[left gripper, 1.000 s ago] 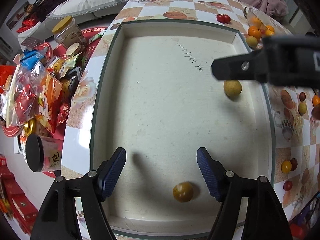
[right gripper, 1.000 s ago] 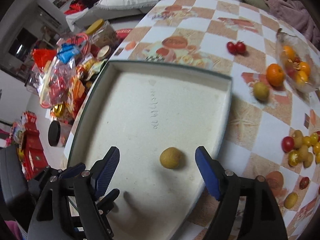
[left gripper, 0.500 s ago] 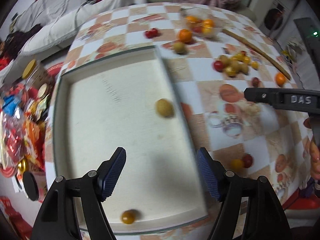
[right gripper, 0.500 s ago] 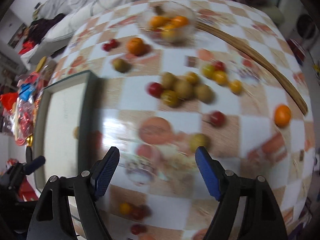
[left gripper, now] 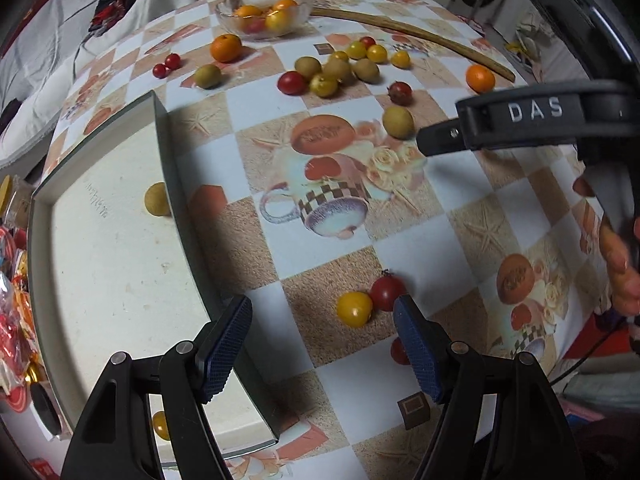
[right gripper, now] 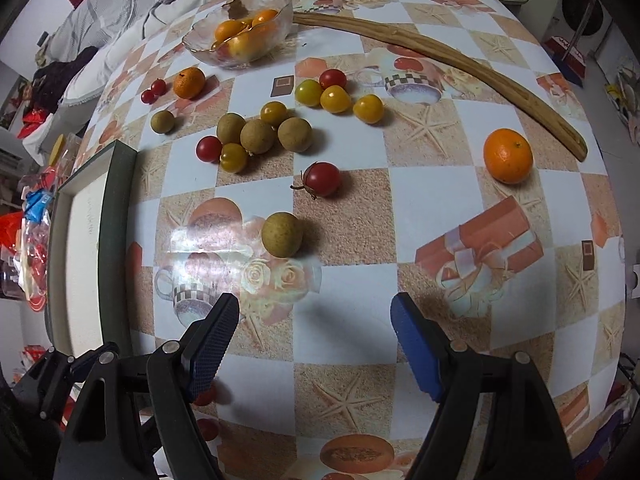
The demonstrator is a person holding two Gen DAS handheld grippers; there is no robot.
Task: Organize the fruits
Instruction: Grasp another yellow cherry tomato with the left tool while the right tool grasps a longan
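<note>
The left gripper (left gripper: 322,344) hangs over the table (left gripper: 500,208) with its jaws spread and nothing between them. A yellow cherry tomato (left gripper: 354,309) sits just ahead of the gap, nearer the right jaw, touching a red cherry tomato (left gripper: 387,292) beyond it. That wide opening suits a straight descent onto the yellow one, which looks like the next pick. To the left of the left jaw lies the shallow tray (left gripper: 166,160), evidently the collecting place: a longan (left gripper: 156,199) rests against its near wall, and a small yellow tomato (left gripper: 161,425) shows low down behind the left jaw's arm.

The right gripper (right gripper: 315,334) is likewise spread and empty, hovering above bare tablecloth. Straight ahead of its gap, slightly toward the left jaw, sits a lone longan (right gripper: 282,234), with a stemmed red tomato (right gripper: 322,179) beyond it. Farther out is a mixed cluster of longans (right gripper: 256,136) and tomatoes, an orange (right gripper: 508,155) off past the right jaw, and a glass bowl (right gripper: 200,46) of citrus at the far edge. Most fruit remains loose, so the sorting seems barely begun.
</note>
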